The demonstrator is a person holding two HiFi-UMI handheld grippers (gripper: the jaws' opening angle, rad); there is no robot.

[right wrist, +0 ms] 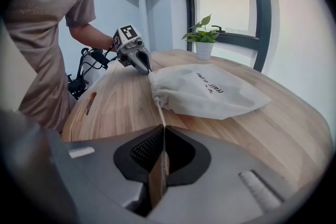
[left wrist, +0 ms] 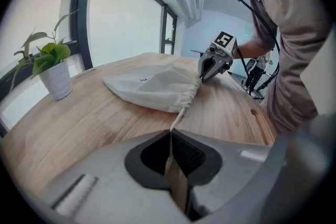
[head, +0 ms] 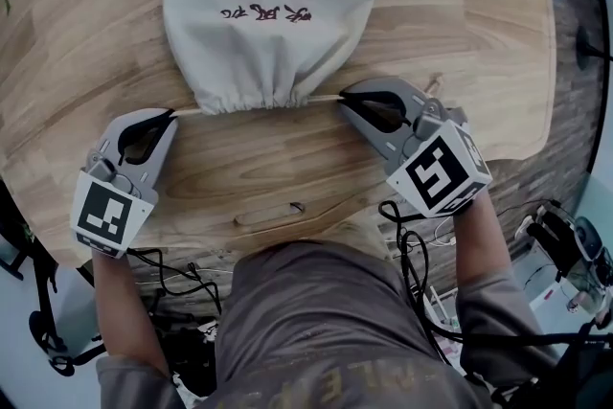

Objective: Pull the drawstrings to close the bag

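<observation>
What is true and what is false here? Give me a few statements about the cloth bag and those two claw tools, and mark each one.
1. The left gripper and the right gripper are each shut on a drawstring. True.
2. The bag stands upright. False: it lies flat on the table.
3. The bag's mouth gapes wide open. False: it is gathered into tight pleats.
4. A potted plant stands on the table. True.
</observation>
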